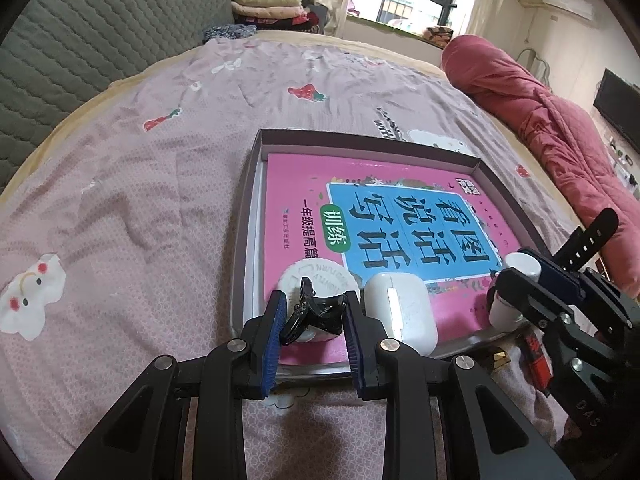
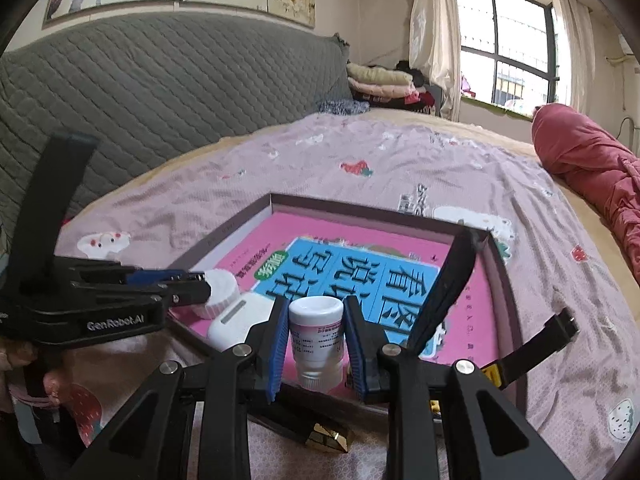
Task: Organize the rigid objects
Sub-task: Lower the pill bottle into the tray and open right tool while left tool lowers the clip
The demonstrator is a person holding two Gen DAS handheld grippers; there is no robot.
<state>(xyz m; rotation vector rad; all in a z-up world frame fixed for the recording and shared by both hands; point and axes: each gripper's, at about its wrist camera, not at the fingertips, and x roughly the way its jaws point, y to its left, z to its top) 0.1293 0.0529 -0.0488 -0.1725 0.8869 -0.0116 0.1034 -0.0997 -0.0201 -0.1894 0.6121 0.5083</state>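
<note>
White pill bottle [image 2: 317, 336], pinched upright by the right tool [image 2: 316, 350] over the box [image 2: 505, 276], could be tipped on the slick book [image 2: 356, 276] if released crooked, while a black clip [image 1: 314, 314] is gripped by the left tool [image 1: 314, 322].

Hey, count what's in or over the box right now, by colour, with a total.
White: 3 – round white ribbed-lid jar, white earbud case, white pill bottle
Black: 1 – black hair claw clip
Pink: 1 – pink workbook
Total: 5

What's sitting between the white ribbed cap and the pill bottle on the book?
The white earbud case, lying on the pink book; the right wrist view shows it between the ribbed cap and the pill bottle.
</note>
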